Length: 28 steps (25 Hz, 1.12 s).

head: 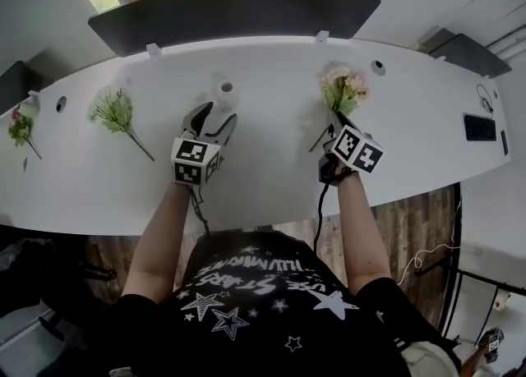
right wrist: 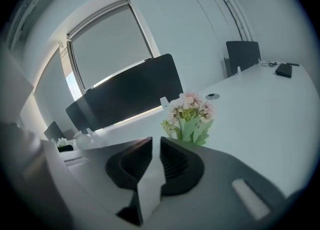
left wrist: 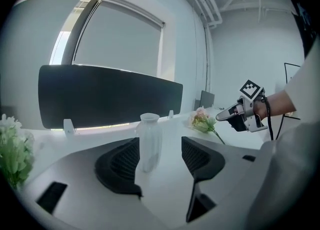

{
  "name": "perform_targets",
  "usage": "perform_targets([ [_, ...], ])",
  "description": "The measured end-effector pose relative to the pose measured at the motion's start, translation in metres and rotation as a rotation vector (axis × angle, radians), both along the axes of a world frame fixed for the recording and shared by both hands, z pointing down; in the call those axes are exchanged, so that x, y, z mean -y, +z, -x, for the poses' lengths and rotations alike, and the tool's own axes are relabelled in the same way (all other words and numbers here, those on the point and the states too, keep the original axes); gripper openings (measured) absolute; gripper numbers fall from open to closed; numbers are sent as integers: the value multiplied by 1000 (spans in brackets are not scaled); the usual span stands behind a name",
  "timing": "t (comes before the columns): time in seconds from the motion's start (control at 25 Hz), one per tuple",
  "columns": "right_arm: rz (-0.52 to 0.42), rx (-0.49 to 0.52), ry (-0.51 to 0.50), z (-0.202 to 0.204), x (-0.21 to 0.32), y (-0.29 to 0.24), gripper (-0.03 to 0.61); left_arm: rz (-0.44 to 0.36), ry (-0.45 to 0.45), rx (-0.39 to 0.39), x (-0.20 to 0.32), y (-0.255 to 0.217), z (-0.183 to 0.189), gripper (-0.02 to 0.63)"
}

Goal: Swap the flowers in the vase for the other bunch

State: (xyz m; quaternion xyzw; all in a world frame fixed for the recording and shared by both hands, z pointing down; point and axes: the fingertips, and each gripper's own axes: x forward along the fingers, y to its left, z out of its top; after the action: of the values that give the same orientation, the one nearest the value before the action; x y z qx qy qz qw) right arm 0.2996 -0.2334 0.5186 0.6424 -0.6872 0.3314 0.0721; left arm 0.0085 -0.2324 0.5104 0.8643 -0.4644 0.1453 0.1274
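Note:
A white empty vase stands upright at the middle of the white desk. My left gripper is open just short of the vase, which shows between its jaws, untouched. A pink bunch lies to the vase's right, its stem pointing toward me. My right gripper hovers over the stem end with its jaws a narrow gap apart and nothing between them. A green and white bunch lies on the desk at the left.
A dark divider panel runs along the desk's back edge. Another small bouquet lies at the far left. A black device sits at the far right. The desk's front edge is close behind both grippers.

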Motion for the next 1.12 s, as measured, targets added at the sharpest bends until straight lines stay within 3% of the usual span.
perform_targets([
  [0.04,-10,-2,-16,1,-3,-4,14,-2,-5,-3,-5,-2,-2,268],
  [0.12,-20,8,-58,5,-10,-9,2,-12,-23,-8,-16,-7,-4,244],
  [0.32,-46,42,-164,18,-20,-21,2,-68,-106,28,-37,-22,-4,26],
  [0.72,-99,104,-400,71,-33,-41,2,-101,-190,111,-83,-39,-3,5],
  [0.88,-110,111,-492,101,-40,-44,2,-135,-246,63,-93,-50,9,5],
  [1.12,-105,111,-596,150,-50,-43,2,-156,-311,88,-99,-53,44,6],
])
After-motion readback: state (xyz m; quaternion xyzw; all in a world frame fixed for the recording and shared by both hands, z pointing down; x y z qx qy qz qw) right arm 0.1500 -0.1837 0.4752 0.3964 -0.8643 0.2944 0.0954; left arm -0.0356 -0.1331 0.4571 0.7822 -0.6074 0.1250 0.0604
